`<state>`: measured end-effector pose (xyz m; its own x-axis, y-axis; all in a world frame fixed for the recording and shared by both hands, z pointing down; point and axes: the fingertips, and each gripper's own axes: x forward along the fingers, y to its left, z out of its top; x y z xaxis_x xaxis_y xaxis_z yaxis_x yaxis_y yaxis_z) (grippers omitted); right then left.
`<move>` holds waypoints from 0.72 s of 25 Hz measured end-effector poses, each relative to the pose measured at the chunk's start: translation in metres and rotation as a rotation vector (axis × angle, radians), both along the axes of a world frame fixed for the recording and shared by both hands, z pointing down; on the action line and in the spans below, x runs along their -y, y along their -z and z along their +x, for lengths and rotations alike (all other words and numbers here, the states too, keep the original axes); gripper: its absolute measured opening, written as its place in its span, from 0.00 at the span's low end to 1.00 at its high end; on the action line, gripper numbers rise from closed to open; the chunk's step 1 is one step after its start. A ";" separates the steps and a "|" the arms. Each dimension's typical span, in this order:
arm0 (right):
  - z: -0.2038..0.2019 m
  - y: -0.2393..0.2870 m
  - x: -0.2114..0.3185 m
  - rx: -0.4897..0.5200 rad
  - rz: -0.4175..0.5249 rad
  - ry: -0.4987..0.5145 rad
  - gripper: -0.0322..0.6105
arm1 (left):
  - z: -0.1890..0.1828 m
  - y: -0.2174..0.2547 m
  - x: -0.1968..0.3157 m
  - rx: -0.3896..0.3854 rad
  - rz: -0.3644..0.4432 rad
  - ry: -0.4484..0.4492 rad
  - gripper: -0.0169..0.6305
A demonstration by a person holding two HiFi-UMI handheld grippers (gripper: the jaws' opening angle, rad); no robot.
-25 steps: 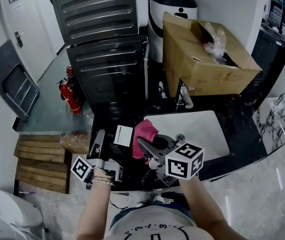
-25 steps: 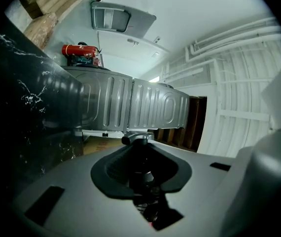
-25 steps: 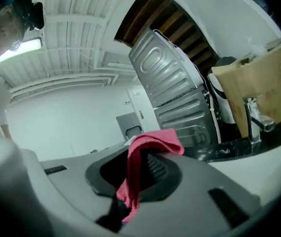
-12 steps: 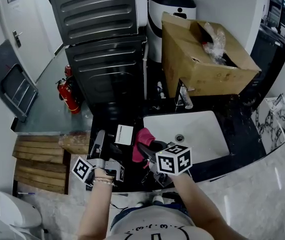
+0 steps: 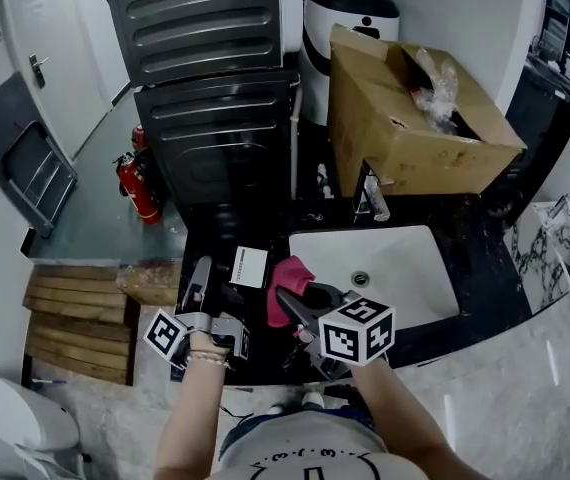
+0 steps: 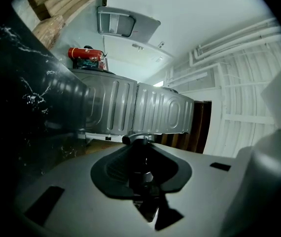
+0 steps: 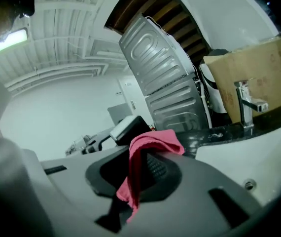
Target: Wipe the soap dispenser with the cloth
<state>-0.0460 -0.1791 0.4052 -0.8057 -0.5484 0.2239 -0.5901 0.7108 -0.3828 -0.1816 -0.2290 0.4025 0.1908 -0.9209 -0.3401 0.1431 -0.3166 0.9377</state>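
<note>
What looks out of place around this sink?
The big open cardboard box sits right behind the faucet at the sink, with crumpled plastic poking out; an odd place for it.

The right tool point(image 5: 290, 296) sits lower in the frame than a second ago, drawn down toward the person. Its marker cube point(image 5: 357, 331) has slid from right of centre down and slightly to the left. The pink cloth point(image 5: 287, 280) pinched in it has sunk with it. The cloth's top edge, earlier above the white label on the soap dispenser point(image 5: 249, 266), now lies a little below the label's top, just right of it.
</note>
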 end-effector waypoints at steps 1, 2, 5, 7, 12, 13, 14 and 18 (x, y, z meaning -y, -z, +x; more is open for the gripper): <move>-0.001 0.008 -0.003 0.026 0.013 0.011 0.13 | 0.000 -0.001 0.001 0.009 -0.006 0.001 0.17; -0.002 0.017 -0.005 0.044 0.028 0.022 0.13 | -0.001 -0.003 0.002 0.010 -0.011 0.003 0.17; -0.004 0.037 -0.011 0.088 0.057 0.055 0.13 | -0.004 -0.003 0.002 -0.021 -0.013 0.013 0.17; -0.006 0.041 -0.012 0.113 0.050 0.078 0.13 | -0.005 0.000 0.002 -0.030 -0.009 0.017 0.17; -0.011 0.005 -0.006 0.008 -0.018 0.082 0.13 | -0.007 0.008 0.002 -0.048 0.008 0.018 0.17; -0.012 -0.006 -0.005 -0.022 -0.032 0.076 0.13 | -0.007 0.010 0.001 -0.044 0.014 0.016 0.17; -0.012 -0.016 -0.005 -0.042 -0.048 0.069 0.13 | -0.007 0.011 0.000 -0.037 0.017 0.013 0.17; -0.005 -0.043 0.001 -0.085 -0.108 0.016 0.13 | -0.006 0.013 -0.002 -0.039 0.023 0.002 0.17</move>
<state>-0.0505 -0.1798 0.4484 -0.7899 -0.5045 0.3486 -0.6124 0.6775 -0.4073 -0.1876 -0.2268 0.3896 0.1756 -0.9130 -0.3683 0.1786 -0.3384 0.9239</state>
